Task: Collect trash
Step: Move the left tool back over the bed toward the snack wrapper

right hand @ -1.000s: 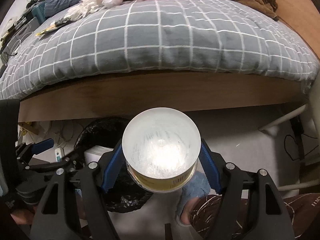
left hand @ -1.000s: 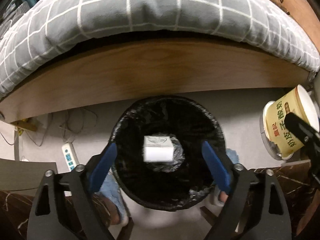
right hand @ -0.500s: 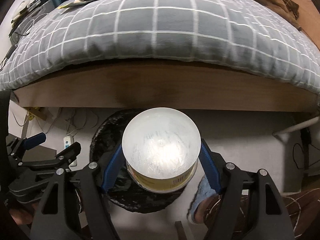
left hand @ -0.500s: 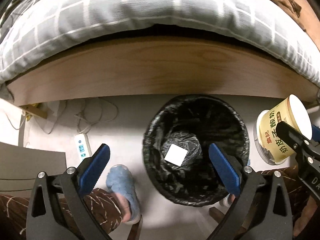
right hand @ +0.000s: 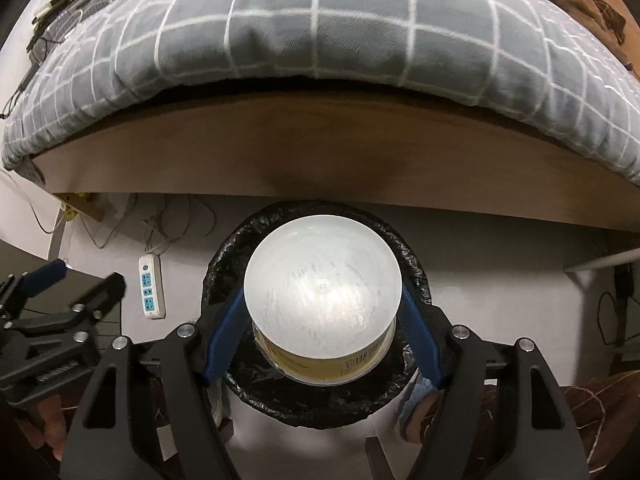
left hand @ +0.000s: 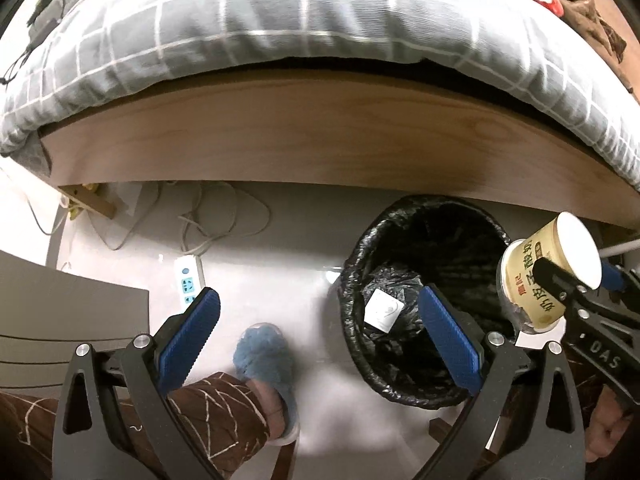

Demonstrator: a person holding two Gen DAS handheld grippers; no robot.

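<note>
A round bin with a black liner [left hand: 400,376] stands on the floor by the bed; a small white box [left hand: 383,311] lies at its bottom. My left gripper [left hand: 320,340] is open and empty, left of the bin, its right finger over the bin's mouth. My right gripper [right hand: 322,332] is shut on a yellow paper cup [right hand: 320,364] with a clear lid and holds it above the bin [right hand: 320,404]. The cup also shows at the right of the left wrist view [left hand: 532,280].
The wooden bed frame [left hand: 320,140] with a grey checked quilt [left hand: 280,12] runs just behind the bin. A white power strip [left hand: 188,280] and cables lie on the floor at left. The person's blue slipper [left hand: 264,352] is beside the bin. A grey cabinet edge [left hand: 60,312] is at left.
The white box has dropped from my left gripper into the bin. My left gripper has moved left, away from the bin. My right gripper has carried the cup over the bin's mouth.
</note>
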